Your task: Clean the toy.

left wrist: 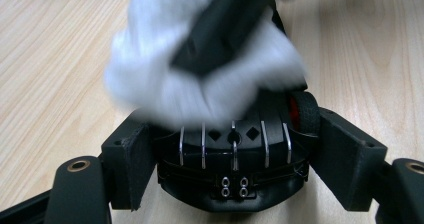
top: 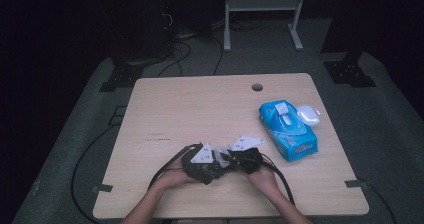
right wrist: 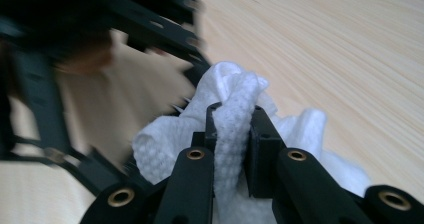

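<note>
High view: blue wipes pack (top: 288,129) and white case (top: 308,114) lie right of both tools.

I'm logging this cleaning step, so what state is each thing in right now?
Left claw: jaws clamped on a black computer mouse, which sits on the table.
Right claw: shut on a crumpled white wet wipe, pressed against the mouse.
Wet wipe pack: lying flat, its flap lifted open.
White case: closed, beside the pack.
</note>
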Tool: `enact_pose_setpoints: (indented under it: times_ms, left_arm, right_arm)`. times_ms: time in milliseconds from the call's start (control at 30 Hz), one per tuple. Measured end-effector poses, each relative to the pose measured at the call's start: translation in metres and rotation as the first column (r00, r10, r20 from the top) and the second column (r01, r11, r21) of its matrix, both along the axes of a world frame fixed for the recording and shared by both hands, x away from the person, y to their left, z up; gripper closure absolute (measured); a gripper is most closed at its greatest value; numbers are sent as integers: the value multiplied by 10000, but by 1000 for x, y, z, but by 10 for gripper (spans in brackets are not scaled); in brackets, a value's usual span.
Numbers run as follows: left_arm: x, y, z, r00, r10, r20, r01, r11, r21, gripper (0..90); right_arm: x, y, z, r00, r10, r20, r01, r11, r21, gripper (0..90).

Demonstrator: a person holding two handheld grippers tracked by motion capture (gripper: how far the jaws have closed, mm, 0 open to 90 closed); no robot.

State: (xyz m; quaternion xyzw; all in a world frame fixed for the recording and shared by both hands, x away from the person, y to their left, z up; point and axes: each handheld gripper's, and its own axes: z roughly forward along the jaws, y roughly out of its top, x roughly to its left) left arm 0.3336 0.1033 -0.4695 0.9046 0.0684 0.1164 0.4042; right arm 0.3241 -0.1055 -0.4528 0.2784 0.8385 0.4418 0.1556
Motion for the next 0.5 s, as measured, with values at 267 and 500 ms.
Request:
enact_pose_setpoints:
  times_ms: [267, 500]
  left_arm:
    - [3, 5, -1, 9999, 128, 32, -128, 9999, 40, 249]
    - [6, 12, 0, 9994, 340, -9, -340, 9994, -35, 249]
  right_arm:
    - [13, -44, -8, 9895, -1375, -447, 1379, 9904, 72, 817]
    - [12, -35, -9, 9955, -857, -405, 854, 9963, -79, 817]
